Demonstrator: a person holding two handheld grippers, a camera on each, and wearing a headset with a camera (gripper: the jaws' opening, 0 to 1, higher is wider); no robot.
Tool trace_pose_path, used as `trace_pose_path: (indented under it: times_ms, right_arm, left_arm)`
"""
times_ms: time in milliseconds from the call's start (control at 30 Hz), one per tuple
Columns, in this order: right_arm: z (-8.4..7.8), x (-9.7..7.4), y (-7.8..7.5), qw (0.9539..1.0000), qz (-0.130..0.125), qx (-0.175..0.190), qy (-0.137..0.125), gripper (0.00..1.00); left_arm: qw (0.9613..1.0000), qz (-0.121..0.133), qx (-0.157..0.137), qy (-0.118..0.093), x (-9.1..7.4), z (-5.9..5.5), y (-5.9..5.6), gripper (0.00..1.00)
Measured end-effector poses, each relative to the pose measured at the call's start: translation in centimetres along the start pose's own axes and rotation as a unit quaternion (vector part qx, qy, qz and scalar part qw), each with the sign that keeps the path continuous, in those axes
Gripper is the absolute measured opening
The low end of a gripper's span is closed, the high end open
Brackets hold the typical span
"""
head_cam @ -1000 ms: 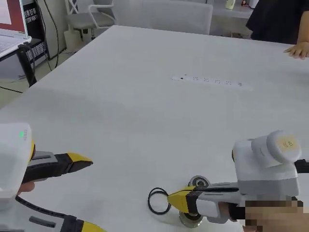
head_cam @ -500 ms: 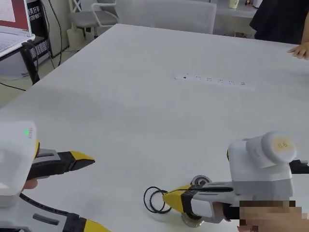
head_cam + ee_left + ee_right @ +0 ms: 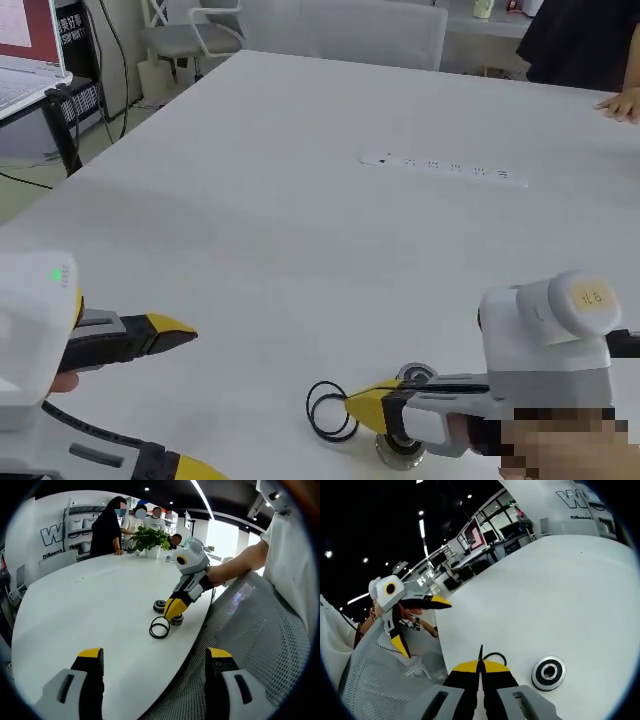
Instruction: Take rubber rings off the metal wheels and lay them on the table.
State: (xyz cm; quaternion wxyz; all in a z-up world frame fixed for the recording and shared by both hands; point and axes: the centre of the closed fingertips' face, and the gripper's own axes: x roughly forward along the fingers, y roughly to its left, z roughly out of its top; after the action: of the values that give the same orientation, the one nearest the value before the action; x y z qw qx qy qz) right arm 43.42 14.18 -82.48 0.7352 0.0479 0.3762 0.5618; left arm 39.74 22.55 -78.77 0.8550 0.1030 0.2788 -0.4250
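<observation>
Currently the right gripper [image 3: 358, 405] sits low over the near edge of the desk [image 3: 300, 200]. Its fingers are pressed fully together, and the right gripper view shows a thin black strip between the yellow tips. I take that strip for the edge of a rubber ring [image 3: 328, 412] pinched there. In the head view, black loops lie overlapped on the desk just ahead of those tips; whether that is one ring or two I cannot tell.

Two metal wheels [image 3: 413, 377] stand close beside the right gripper, one [image 3: 398, 452] partly under it, and neither appears to carry a ring. The left gripper [image 3: 185, 400] hangs well apart to the left. Its fingers are spread wide with nothing between them.

The ring looks light, thin and floppy, so it should sag and stretch rather than hold its shape, and rubber will likely cling to the pads on release. A pinch across the cord at one spot on the rim suits it best. The wheels look heavy, stiff and able to roll, so a careless nudge could send one off the nearby edge.
</observation>
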Motion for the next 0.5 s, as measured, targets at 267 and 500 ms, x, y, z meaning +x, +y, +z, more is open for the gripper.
trace_pose_path:
  times_ms: [267,500]
  right_arm:
    - [-0.07,-0.06,-0.19,1.0000,-0.003,0.002,0.001,0.00]
    - [0.18,-0.09,0.02,1.0000,0.001,0.003,-0.004,0.00]
  left_arm:
    - [1.0000,0.000,-0.001,0.000,0.00,0.00,-0.02,0.81]
    - [1.0000,-0.001,-0.002,0.002,0.02,-0.07,-0.06,0.81]
